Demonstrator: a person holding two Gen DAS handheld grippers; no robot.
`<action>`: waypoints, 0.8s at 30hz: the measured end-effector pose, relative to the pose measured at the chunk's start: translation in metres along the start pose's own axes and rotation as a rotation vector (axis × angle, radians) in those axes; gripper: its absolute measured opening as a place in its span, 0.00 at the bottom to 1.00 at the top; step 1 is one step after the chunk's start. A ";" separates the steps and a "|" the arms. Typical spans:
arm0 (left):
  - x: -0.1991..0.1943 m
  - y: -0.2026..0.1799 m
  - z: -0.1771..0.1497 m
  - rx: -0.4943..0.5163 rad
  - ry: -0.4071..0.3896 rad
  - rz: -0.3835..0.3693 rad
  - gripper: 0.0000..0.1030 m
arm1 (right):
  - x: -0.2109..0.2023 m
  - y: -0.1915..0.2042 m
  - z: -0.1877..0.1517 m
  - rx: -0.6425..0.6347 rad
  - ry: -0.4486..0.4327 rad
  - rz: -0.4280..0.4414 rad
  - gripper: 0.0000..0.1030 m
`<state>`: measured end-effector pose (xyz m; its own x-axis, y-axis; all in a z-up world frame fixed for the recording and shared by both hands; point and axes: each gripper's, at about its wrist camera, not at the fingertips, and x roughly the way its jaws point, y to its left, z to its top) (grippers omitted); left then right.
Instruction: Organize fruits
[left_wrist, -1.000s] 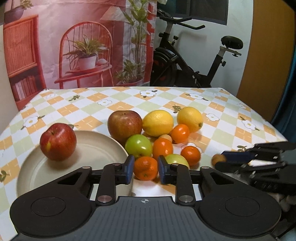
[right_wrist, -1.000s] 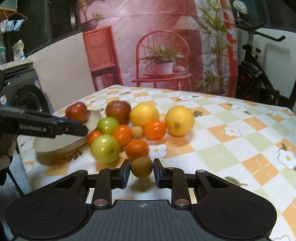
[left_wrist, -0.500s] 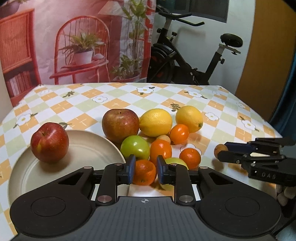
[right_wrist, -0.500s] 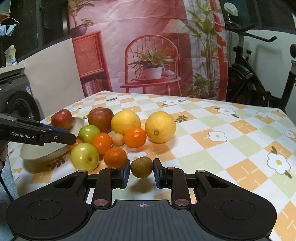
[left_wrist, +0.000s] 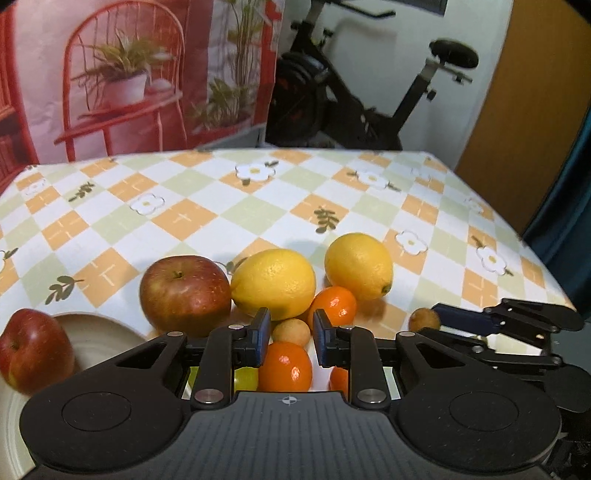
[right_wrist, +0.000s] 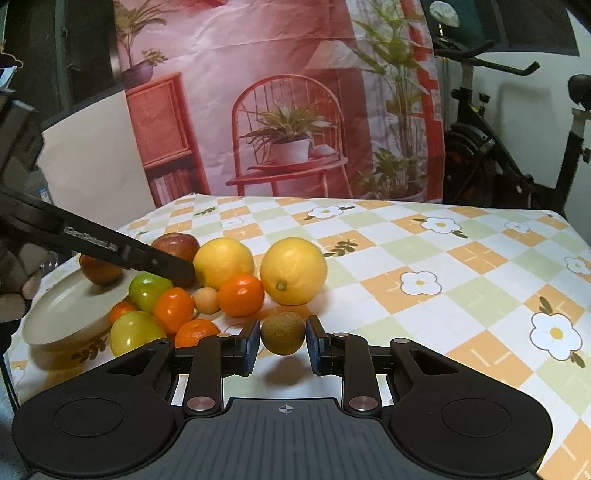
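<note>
My right gripper (right_wrist: 282, 338) is shut on a brown kiwi (right_wrist: 283, 332) and holds it above the tablecloth near the front edge; it also shows in the left wrist view (left_wrist: 424, 319). My left gripper (left_wrist: 290, 336) is open and empty, hovering above the fruit pile, over a tangerine (left_wrist: 285, 366) and a small tan fruit (left_wrist: 291, 332). The pile holds two lemons (left_wrist: 274, 283) (left_wrist: 358, 266), a red apple (left_wrist: 184, 294), tangerines (right_wrist: 241, 295) and green apples (right_wrist: 149, 291). A second red apple (left_wrist: 31, 350) lies on the cream plate (right_wrist: 62, 314).
The checked tablecloth (right_wrist: 424, 266) stretches back and right of the pile. An exercise bike (left_wrist: 369, 110) and a printed backdrop (right_wrist: 280, 110) stand behind the table. The table's right edge (left_wrist: 535, 251) is near my right gripper.
My left gripper has risen and moved forward off the near tangerine, now over the pile's middle. My right gripper has lifted the kiwi slightly and drawn nearer the pile.
</note>
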<state>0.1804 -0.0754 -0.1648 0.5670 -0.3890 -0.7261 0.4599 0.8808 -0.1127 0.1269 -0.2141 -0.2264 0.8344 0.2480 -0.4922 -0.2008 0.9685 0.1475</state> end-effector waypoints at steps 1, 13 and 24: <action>0.004 0.000 0.001 0.003 0.014 0.000 0.26 | 0.000 -0.001 0.000 0.004 -0.001 0.001 0.24; 0.023 -0.002 0.008 0.076 0.105 0.032 0.26 | 0.000 -0.005 -0.001 0.029 -0.006 0.016 0.24; 0.024 -0.006 0.006 0.108 0.122 0.017 0.26 | 0.000 -0.004 -0.001 0.033 -0.004 0.016 0.24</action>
<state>0.1957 -0.0914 -0.1779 0.4907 -0.3329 -0.8052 0.5257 0.8501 -0.0311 0.1270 -0.2182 -0.2281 0.8331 0.2636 -0.4862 -0.1972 0.9629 0.1841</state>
